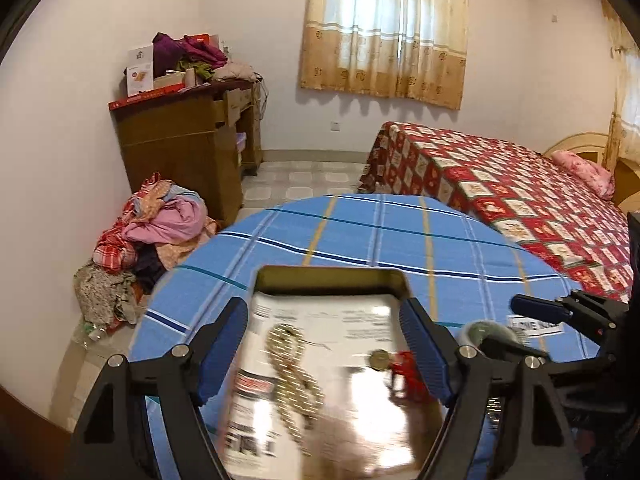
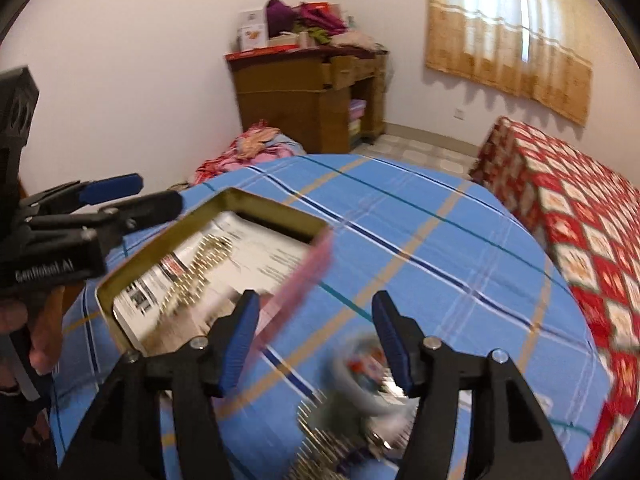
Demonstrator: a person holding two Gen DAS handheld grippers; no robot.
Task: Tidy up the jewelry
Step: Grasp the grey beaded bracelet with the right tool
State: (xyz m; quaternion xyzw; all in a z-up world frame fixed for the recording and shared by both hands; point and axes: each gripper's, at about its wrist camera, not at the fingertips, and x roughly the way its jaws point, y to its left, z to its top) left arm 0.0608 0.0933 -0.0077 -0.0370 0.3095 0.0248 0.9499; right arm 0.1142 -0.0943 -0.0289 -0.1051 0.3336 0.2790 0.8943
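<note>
An open metal tin [image 1: 332, 280] lined with printed paper lies on the blue plaid tablecloth [image 1: 360, 232]. Inside it lie a gold chain [image 1: 294, 372], a round coin-like piece [image 1: 380, 358] and a red trinket [image 1: 406, 364]. My left gripper [image 1: 326, 352] is open, its fingers either side of the tin. In the right wrist view the tin [image 2: 168, 216] sits at left with the chain [image 2: 200, 268] in it. My right gripper [image 2: 316, 344] is open above a blurred pile of jewelry [image 2: 352, 400] holding a pale bangle and a gold chain. The left gripper [image 2: 132, 192] shows at far left.
A bed with a red patterned cover [image 1: 520, 200] stands at right. A brown dresser [image 1: 188, 140] piled with clothes and boxes stands at the back wall. A heap of clothes [image 1: 152, 236] lies on the floor beside the table. A curtained window [image 1: 384, 28] is behind.
</note>
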